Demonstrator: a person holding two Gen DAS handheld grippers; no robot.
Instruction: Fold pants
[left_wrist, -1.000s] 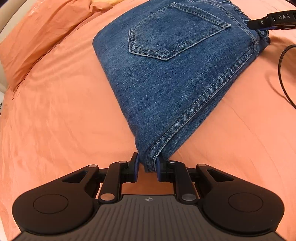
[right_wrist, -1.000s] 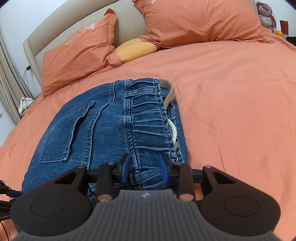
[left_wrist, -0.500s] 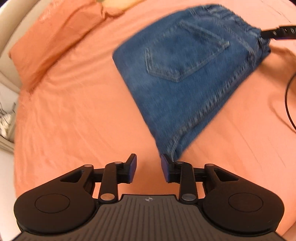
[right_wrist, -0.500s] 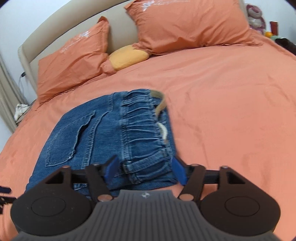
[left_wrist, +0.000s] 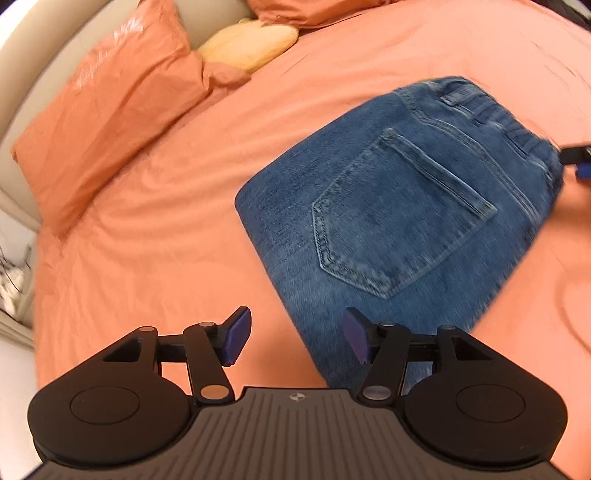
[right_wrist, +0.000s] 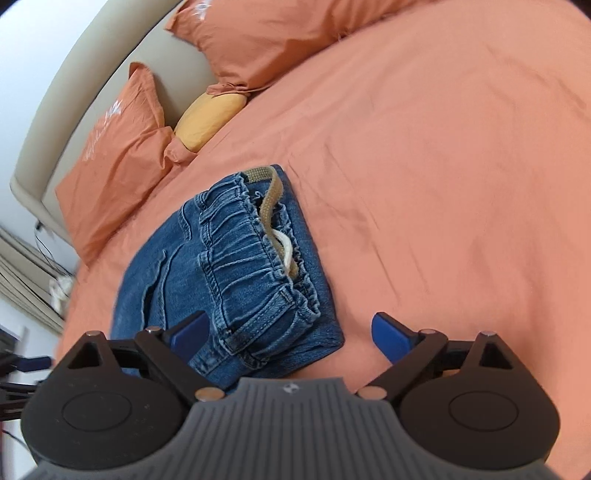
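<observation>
Blue jeans (left_wrist: 399, 206) lie folded into a compact block on the orange bed sheet (left_wrist: 155, 236), back pocket up. In the right wrist view the same jeans (right_wrist: 236, 280) show their gathered waistband and a tan drawstring. My left gripper (left_wrist: 295, 338) hovers above the near end of the fold, its jaws opening, pads clear of the denim. My right gripper (right_wrist: 291, 338) stands wide over the waistband corner, jaws still opening, nothing pressed between the blue pads. A tip of the right gripper (left_wrist: 578, 162) shows at the left wrist view's right edge.
Orange pillows (right_wrist: 122, 155) and a yellow cushion (right_wrist: 210, 118) lean against the beige headboard (right_wrist: 74, 85) at the far side. Open sheet stretches to the right of the jeans (right_wrist: 461, 184). Cables and a radiator show at the left edge beyond the bed.
Both grippers have let go of the jeans and opened wide. The left one has risen and drawn back, so the jeans look farther off. The right one has rolled, tilting its view.
</observation>
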